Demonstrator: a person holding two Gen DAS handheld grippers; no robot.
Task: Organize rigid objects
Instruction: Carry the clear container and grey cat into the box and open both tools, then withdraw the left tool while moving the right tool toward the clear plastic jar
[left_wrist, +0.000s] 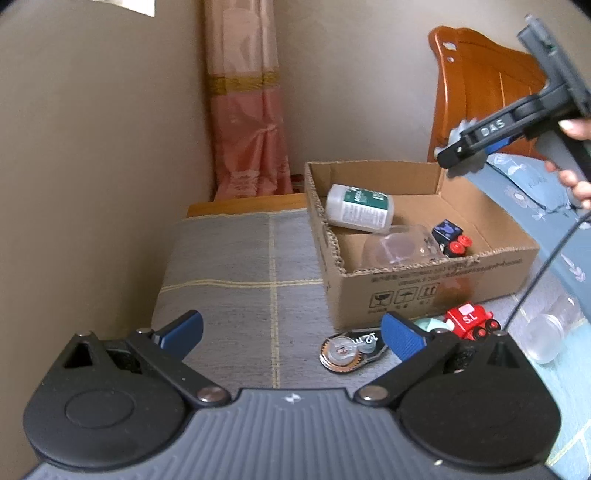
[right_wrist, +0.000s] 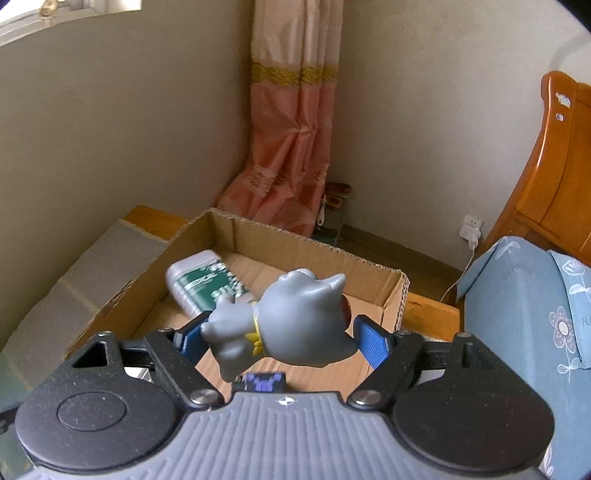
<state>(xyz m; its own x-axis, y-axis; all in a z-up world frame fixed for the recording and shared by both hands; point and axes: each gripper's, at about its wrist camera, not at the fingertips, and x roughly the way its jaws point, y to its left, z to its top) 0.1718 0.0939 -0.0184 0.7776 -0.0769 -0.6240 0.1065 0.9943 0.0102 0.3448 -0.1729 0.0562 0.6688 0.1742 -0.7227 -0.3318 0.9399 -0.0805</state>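
In the right wrist view a grey cat figure (right_wrist: 295, 325) with a yellow collar lies tilted between my right gripper's (right_wrist: 280, 343) blue pads, above the open cardboard box (right_wrist: 303, 240). The pads stand wide beside it and do not seem to press it. Inside the box lie a white bottle with a green label (left_wrist: 358, 208), a clear plastic container (left_wrist: 399, 245) and a blue-black toy car (left_wrist: 450, 240). My left gripper (left_wrist: 291, 328) is open and empty, low over grey cloth. Just ahead of it lie a correction-tape roller (left_wrist: 347, 350) and a red toy train (left_wrist: 469, 321).
A clear plastic cup (left_wrist: 546, 339) lies right of the red train on light blue bedding. The wooden headboard (left_wrist: 480, 85) and a blue flowered pillow (right_wrist: 524, 306) stand to the right. A pink curtain (left_wrist: 243, 129) hangs in the corner behind the box. A beige wall runs along the left.
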